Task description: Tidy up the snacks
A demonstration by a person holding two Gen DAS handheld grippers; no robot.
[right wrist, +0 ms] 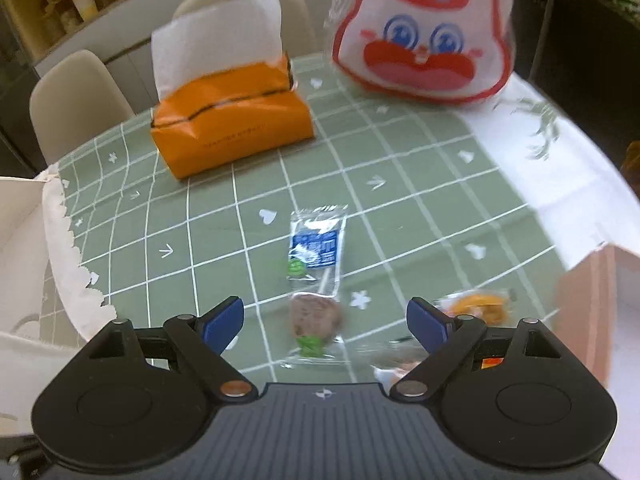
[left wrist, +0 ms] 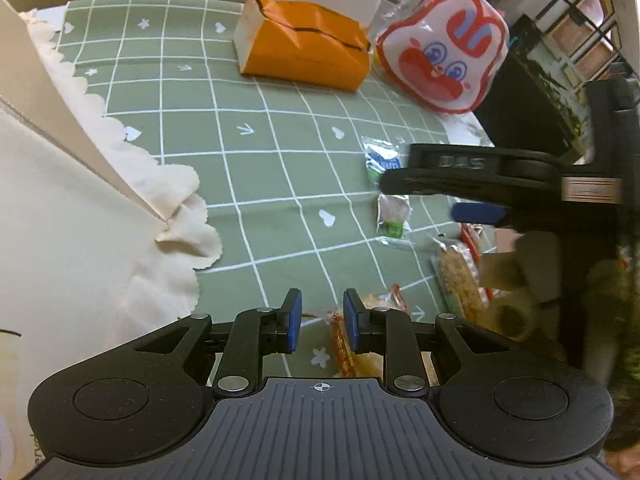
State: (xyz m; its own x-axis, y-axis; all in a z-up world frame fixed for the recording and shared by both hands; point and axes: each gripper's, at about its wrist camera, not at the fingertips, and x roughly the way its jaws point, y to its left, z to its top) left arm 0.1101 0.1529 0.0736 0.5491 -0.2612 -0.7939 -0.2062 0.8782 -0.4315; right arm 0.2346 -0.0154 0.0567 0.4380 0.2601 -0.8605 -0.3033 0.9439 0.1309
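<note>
In the left wrist view my left gripper [left wrist: 322, 320] hangs over the green checked tablecloth [left wrist: 240, 120] with its blue pads a narrow gap apart. An orange snack packet [left wrist: 341, 344] shows in that gap and runs behind the right finger; green cloth separates it from the left pad. My right gripper [right wrist: 326, 320] stands wide open above a brown snack packet [right wrist: 316, 316], with a blue-and-white packet [right wrist: 316, 244] just beyond. The same two packets [left wrist: 394, 214] [left wrist: 382, 160] lie under the right gripper [left wrist: 420, 200] in the left view. A cracker packet [left wrist: 456, 276] lies nearby.
An orange tissue box [right wrist: 232, 132] and a rabbit-face bag [right wrist: 424, 40] stand at the back. A pale carton with a scalloped paper liner [left wrist: 60, 200] is at the left. A pink box [right wrist: 592, 300] and an orange snack [right wrist: 476, 306] sit at the right. Chairs [right wrist: 80, 96] stand behind the table.
</note>
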